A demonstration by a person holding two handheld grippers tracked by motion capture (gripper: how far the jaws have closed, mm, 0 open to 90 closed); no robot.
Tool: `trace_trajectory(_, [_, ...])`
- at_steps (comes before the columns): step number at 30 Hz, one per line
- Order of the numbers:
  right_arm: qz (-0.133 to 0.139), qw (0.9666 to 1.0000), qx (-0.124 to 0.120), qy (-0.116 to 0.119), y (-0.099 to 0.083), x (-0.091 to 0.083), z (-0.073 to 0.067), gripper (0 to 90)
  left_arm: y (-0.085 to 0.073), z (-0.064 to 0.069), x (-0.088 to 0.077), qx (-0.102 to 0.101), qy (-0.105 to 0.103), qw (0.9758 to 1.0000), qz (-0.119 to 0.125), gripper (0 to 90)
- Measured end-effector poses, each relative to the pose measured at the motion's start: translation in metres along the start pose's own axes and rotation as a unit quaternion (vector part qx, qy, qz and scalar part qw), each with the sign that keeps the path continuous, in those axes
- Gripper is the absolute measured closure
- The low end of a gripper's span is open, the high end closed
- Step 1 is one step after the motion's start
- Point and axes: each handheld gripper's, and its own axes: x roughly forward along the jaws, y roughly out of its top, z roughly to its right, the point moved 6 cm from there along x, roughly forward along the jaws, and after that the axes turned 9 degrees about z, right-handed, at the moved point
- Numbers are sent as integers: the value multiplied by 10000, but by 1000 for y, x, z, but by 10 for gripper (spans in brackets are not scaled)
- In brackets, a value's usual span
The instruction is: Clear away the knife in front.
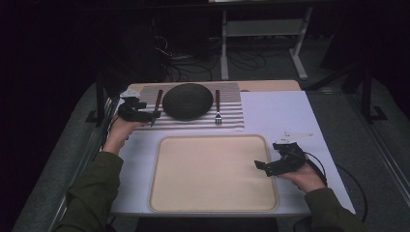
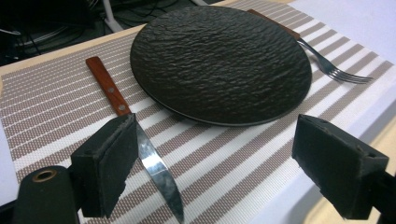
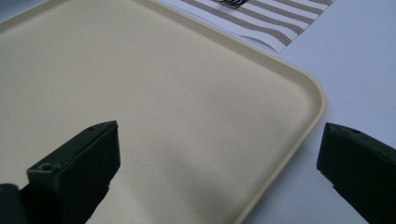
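The left hand-held gripper [image 2: 210, 163] is hovering open-jawed beside the knife [image 2: 135, 135], which is lying just left of the dark plate [image 2: 219, 60], while the right hand-held gripper [image 3: 219, 168] is gaping over the tray [image 3: 289, 84].

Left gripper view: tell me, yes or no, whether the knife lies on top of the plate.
No, the knife lies on the striped mat beside the plate.

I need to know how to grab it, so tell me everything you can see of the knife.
The knife has a reddish-brown wooden handle with two rivets and a shiny pointed metal blade. It lies flat on the striped placemat, just beside the black plate, apparently not touching it. One jaw of the open left gripper overlaps the blade; contact is unclear.
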Motion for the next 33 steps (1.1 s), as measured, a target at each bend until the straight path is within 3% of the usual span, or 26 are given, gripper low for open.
trace_trajectory(9, [8,10000,4,5,0,0,0,0,2,-9,8,56,168,9998,17,231])
trace_trajectory(19, [-3,10000,23,22,0,0,0,0,-5,-25,17,-136,340,9993,-33,314])
trace_trajectory(33, [2,10000,55,51,-1,0,2,0,5,-41,40,-109,609,9980,-159,477])
